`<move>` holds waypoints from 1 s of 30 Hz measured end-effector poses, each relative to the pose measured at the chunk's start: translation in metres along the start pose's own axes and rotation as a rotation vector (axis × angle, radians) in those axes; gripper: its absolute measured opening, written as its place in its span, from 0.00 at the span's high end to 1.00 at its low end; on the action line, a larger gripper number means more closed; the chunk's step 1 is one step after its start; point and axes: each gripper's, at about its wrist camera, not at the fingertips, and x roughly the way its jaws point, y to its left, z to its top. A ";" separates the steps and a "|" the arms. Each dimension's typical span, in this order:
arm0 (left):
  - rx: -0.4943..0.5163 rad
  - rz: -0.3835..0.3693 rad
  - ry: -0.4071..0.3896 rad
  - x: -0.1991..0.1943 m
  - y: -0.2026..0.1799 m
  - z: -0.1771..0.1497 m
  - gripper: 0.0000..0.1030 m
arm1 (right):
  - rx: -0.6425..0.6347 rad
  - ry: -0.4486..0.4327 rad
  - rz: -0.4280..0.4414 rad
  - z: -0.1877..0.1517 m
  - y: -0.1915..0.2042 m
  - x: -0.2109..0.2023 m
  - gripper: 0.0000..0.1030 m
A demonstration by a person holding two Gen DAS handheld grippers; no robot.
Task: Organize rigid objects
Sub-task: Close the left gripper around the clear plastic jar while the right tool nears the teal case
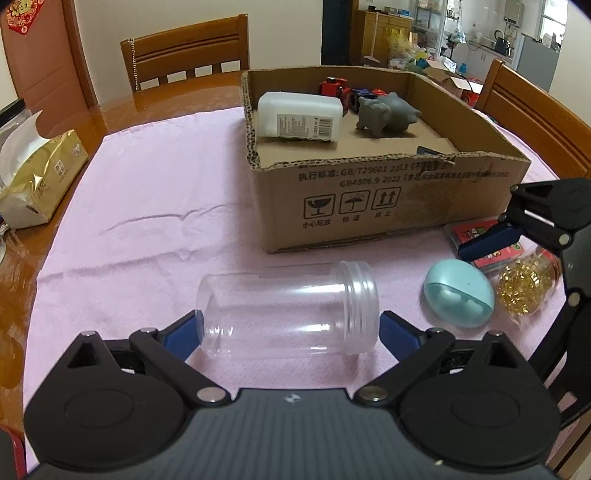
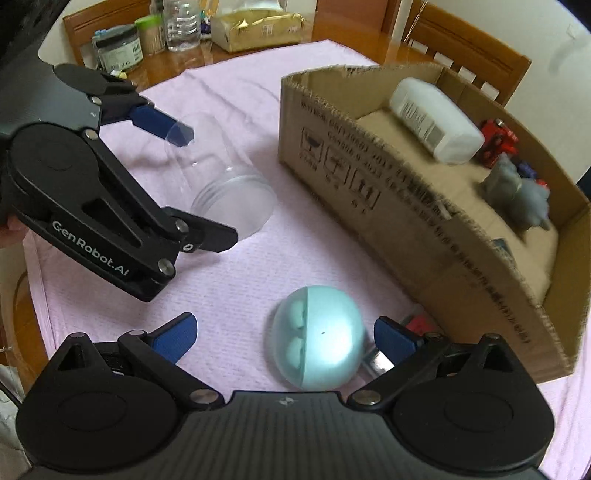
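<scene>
A clear plastic jar (image 1: 291, 310) lies on its side on the pink cloth, also in the right wrist view (image 2: 225, 177). My left gripper (image 1: 290, 334) is open with one finger at each end of the jar. A teal egg-shaped case (image 1: 458, 293) lies right of the jar. My right gripper (image 2: 284, 338) is open around the teal case (image 2: 321, 347), apart from it. The cardboard box (image 1: 388, 199) holds a white bottle (image 1: 299, 116), a grey animal figure (image 1: 384, 114) and red and blue toys (image 1: 340, 88).
A jar of gold bits (image 1: 524, 288) and a red card pack (image 1: 480, 240) lie by the box's right corner. A gold tissue pack (image 1: 37, 181) sits at the left. Wooden chairs (image 1: 188, 51) surround the table. Jars and a bottle (image 2: 147, 33) stand at the far edge.
</scene>
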 end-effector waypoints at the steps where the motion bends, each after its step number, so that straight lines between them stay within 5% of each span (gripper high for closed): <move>1: 0.000 -0.003 0.000 0.000 0.000 0.000 0.04 | -0.002 0.007 0.001 0.000 0.002 0.002 0.00; 10: 0.019 -0.013 0.006 0.000 0.003 -0.001 0.04 | 0.145 0.077 0.077 0.000 0.017 0.002 0.00; 17: 0.000 -0.018 0.002 -0.002 0.006 0.004 0.04 | 0.195 0.059 -0.037 -0.004 0.040 0.004 0.00; 30: 0.008 0.004 0.035 -0.002 0.012 0.010 0.13 | 0.271 0.011 -0.081 -0.013 0.042 -0.004 0.00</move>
